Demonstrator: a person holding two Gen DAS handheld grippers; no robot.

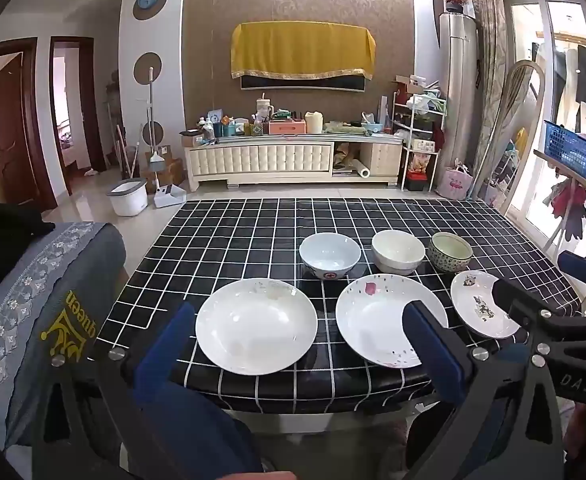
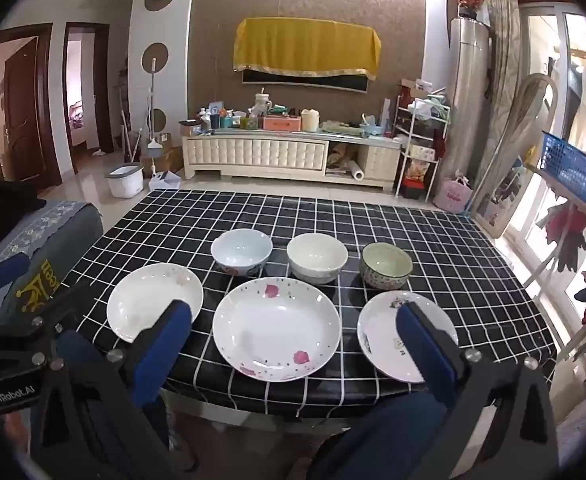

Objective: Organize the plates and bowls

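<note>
Three plates lie in a row near the front edge of the black checked table [image 1: 233,240]: a plain white plate [image 1: 256,326], a pink-flowered plate [image 1: 373,316] and a small picture plate [image 1: 475,304]. Behind them stand a pale blue bowl [image 1: 329,254], a cream bowl [image 1: 397,250] and a green patterned bowl [image 1: 451,251]. My left gripper [image 1: 297,308] hovers open before the white plate, holding nothing. In the right wrist view my right gripper [image 2: 295,309] is open and empty, framing the flowered plate [image 2: 276,328], with the white plate [image 2: 149,300] and the small plate [image 2: 385,332] on either side.
A chair with a grey-blue embroidered cover [image 1: 45,300] stands close at the table's left. A rack with a blue basket [image 1: 571,148] sits beyond the right edge. The far half of the cloth [image 2: 293,216] carries nothing. A person's blue-trousered legs [image 2: 393,432] are below the front edge.
</note>
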